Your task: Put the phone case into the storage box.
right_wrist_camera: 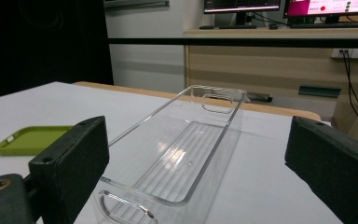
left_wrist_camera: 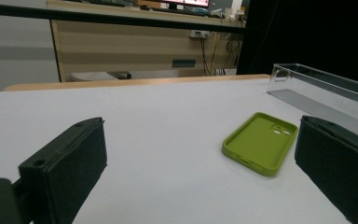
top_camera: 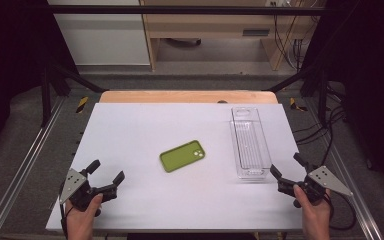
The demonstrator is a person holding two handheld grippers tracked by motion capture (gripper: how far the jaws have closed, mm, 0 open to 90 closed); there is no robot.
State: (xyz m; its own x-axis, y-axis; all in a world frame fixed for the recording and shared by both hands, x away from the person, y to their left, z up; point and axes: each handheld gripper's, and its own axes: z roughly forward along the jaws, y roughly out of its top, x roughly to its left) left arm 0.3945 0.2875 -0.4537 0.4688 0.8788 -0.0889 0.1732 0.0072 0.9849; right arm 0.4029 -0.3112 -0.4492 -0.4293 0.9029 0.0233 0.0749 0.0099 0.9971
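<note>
Both hands sit at the near edge of the white table, each clasping a black two-jaw gripper. At the near left corner, the left gripper has its jaws spread wide, nothing between them; in the left gripper view the two blocky, matte black fingers frame bare tabletop. At the near right corner, the right gripper is likewise released, jaws apart and empty, with its grey three-cornered plate on top.

Beyond and to the right of the left gripper's fingers lies the green phone case, well apart from both grippers, roughly midway between them and a little farther up the table. It is a soft-looking, matte olive-green shell with rounded corners, lying flat with its hollow side up. Its long axis runs diagonally, the camera-cutout end pointing away and to the right.

Just ahead of the right gripper's fingers sits the clear plastic tray, a long, narrow, glossy bin with a ribbed floor and a handle slot at each end. Its long axis points straight away from the person, its near end close to those fingers.
</note>
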